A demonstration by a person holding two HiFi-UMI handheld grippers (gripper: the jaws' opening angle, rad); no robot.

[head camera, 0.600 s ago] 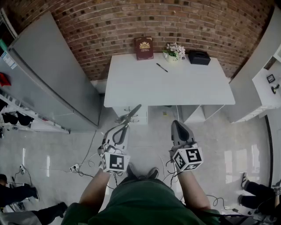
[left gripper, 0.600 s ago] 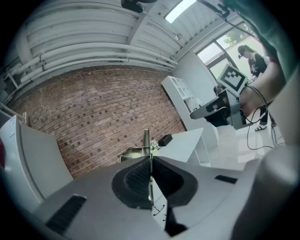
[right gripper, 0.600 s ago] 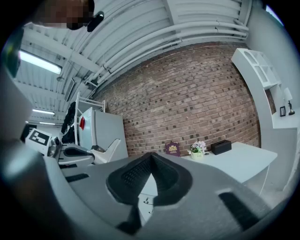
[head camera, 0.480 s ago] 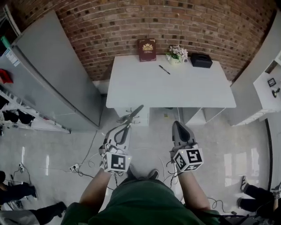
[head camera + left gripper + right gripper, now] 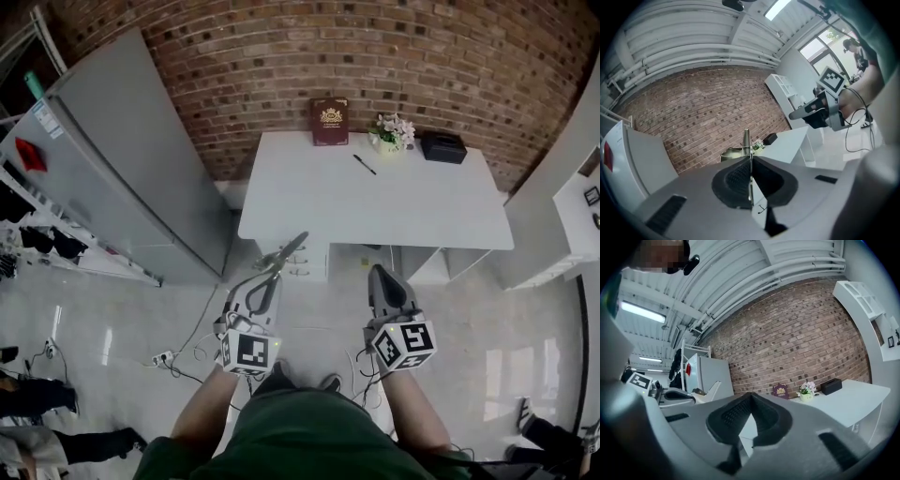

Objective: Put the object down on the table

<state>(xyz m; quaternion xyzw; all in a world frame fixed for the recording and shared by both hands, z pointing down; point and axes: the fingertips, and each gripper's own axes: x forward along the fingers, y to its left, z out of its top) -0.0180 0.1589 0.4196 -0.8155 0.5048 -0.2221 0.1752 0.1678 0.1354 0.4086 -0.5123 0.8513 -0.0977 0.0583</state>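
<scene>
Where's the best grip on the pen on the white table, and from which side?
Mid-barrel, from straight above. The pen lies flat and diagonal on the white table with bare surface around it; jaws should close across its thin barrel, turned to match the slant. The right gripper is shut and empty, so probably the one to use.

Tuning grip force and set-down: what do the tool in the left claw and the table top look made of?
Tool in the left claw: looks like metal, a thin blade seen edge-on with a grey to brassy sheen; alloy can't be told. Table top: smooth matte white, likely laminate or painted board; no grain or glare shows.
</scene>
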